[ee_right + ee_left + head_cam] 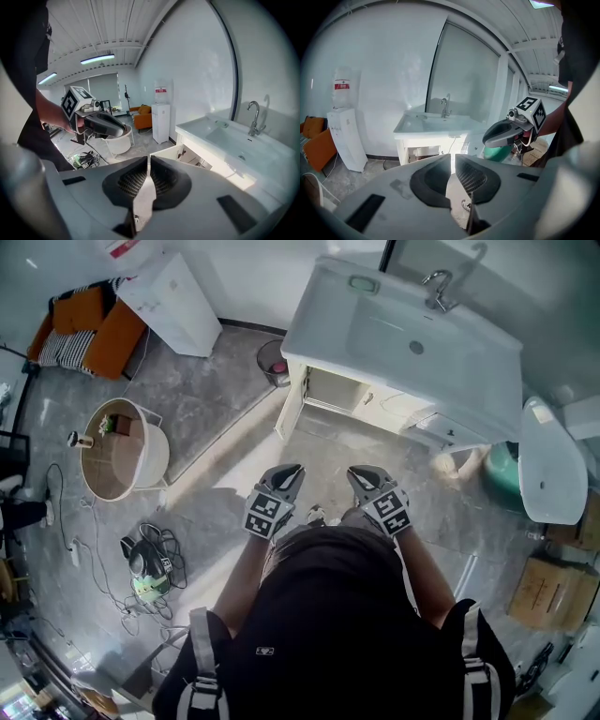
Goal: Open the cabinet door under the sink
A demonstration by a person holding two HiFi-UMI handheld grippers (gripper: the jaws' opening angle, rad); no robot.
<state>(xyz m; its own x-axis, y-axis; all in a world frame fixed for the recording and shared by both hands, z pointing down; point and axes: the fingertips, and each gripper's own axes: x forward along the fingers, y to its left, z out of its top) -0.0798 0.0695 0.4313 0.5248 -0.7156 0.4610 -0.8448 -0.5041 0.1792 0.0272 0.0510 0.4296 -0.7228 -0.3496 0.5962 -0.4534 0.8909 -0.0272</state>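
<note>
A white sink [412,334] with a chrome tap stands on a white cabinet against the far wall. The cabinet's left door [289,401] is swung out, and the inside [333,390] shows pipes. The same open door [168,153] appears in the right gripper view, and the open cabinet [423,152] in the left gripper view. My left gripper [292,470] and right gripper [359,472] are held side by side in front of my body, well short of the cabinet. Both are shut on nothing: left gripper [453,155], right gripper [148,158].
A small bin [274,362] stands left of the cabinet, with a water dispenser [173,301] and an orange sofa [94,324] beyond. A round white tub [122,448] and tangled cables [145,573] lie on the floor at left. A toilet [548,460] and a green bucket [506,474] are at right.
</note>
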